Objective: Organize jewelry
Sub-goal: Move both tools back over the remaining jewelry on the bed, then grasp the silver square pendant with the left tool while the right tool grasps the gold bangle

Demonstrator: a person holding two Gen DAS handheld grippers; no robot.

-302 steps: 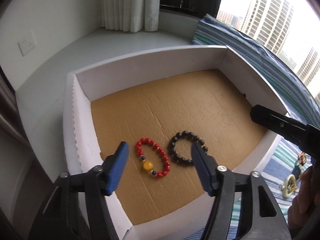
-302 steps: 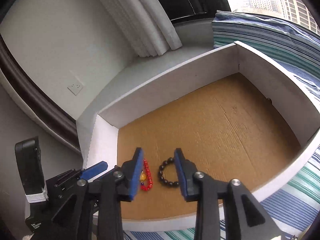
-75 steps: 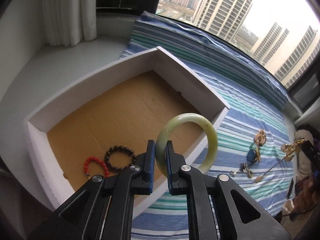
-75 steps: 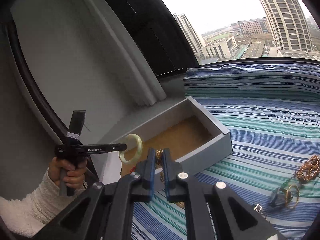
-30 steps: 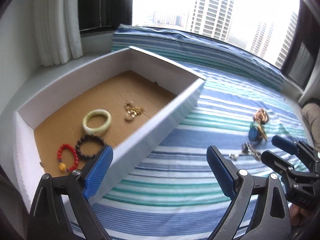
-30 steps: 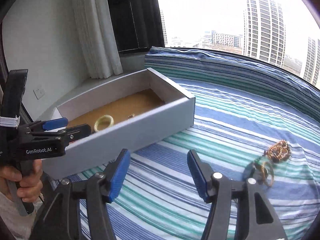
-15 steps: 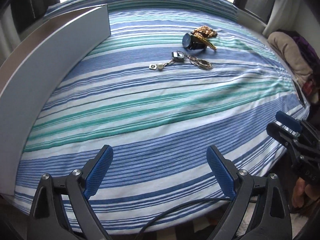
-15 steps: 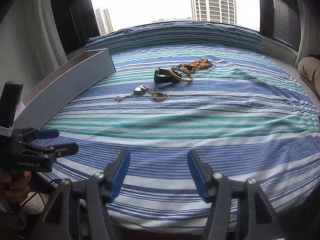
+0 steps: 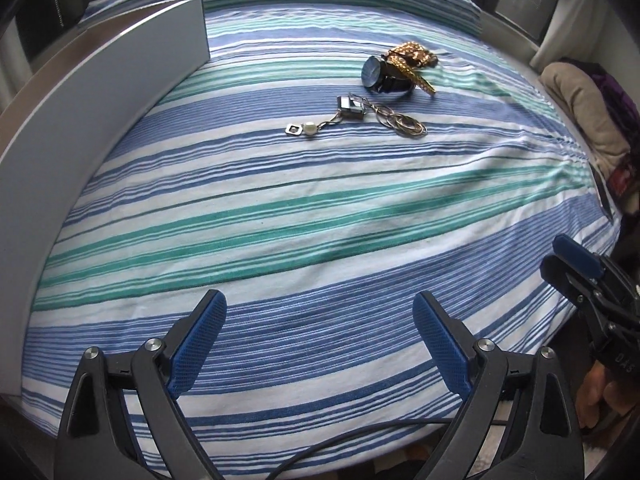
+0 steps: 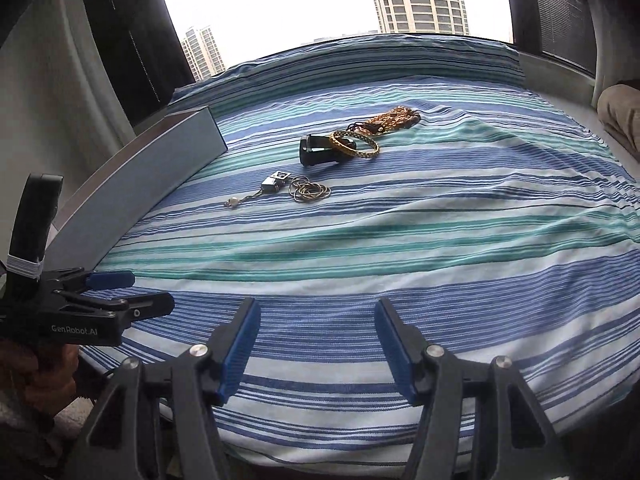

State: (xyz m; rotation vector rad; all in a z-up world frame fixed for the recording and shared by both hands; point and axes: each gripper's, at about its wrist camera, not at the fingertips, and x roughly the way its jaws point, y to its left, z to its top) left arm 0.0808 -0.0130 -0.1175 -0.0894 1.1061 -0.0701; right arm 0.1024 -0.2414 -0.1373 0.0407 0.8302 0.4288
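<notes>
Left gripper [image 9: 318,344] is held low over the near edge of the striped bedspread [image 9: 320,216], fingers spread wide w/ nothing between them, pointing fwd across the bed. Right gripper [image 10: 316,346] is posed the same way — jaws well apart, empty, level w/ the near edge. Each shows at the other's side: the right one at the left cam's right edge, the left one at the right cam's left edge, gripped by a hand [image 10: 38,376]. Remaining jewelry lies well ahead of both tools, far side of the bed: a dark watch [image 9: 382,74] touching a gold chain pile [image 9: 412,58], a gold bangle [image 10: 354,144] leaning on the watch, and just nearer a pendant necklace [image 9: 328,120] beside thin rings [image 9: 406,126]. White box [image 9: 100,92] sits ahead-left of the left gripper — only its outer wall shows, inside hidden.
</notes>
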